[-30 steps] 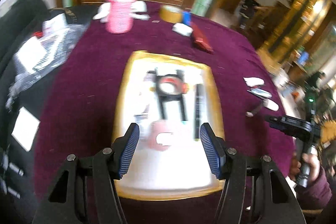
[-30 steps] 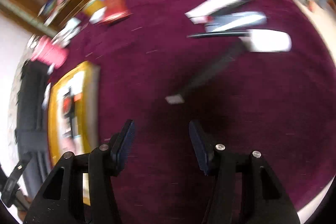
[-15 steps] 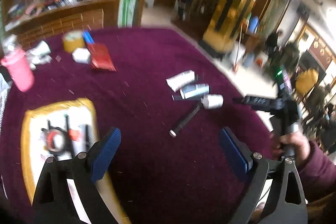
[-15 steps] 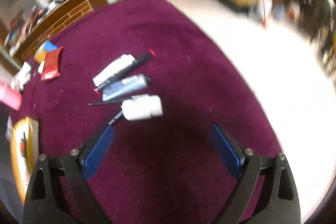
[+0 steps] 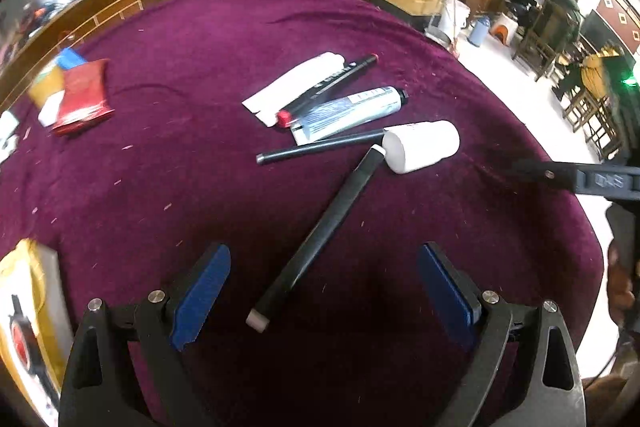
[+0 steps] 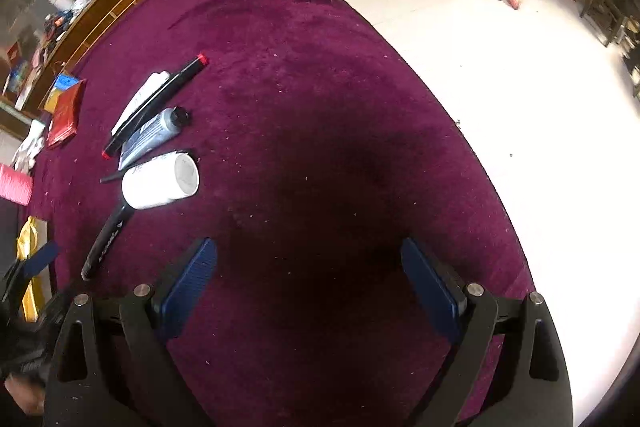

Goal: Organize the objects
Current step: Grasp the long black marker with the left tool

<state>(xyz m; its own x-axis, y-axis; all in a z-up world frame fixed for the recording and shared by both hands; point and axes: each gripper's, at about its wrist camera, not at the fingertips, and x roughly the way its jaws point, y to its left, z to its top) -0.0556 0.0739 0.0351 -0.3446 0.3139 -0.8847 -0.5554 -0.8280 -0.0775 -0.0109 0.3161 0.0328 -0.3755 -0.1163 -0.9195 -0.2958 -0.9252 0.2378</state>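
A cluster of items lies on the purple tablecloth: a long black marker with white ends (image 5: 324, 231), a white bottle on its side (image 5: 420, 146), a thin black pen (image 5: 320, 146), a grey tube (image 5: 352, 113), a red-capped black marker (image 5: 328, 85) and a white tube (image 5: 294, 83). My left gripper (image 5: 324, 295) is open, its jaws either side of the long marker's near end. My right gripper (image 6: 310, 285) is open and empty over bare cloth; the white bottle (image 6: 160, 181) and long marker (image 6: 106, 239) lie to its left.
A yellow-rimmed tray (image 5: 28, 307) with items sits at the lower left. A red packet (image 5: 82, 97) lies at the far left. The table's rounded edge (image 6: 460, 131) drops to a white floor on the right. The other gripper (image 5: 576, 177) shows at the right.
Both grippers have swung right, away from the tray, toward the cluster of pens and tubes, and both have opened wider. The left gripper now straddles the long marker's near end.
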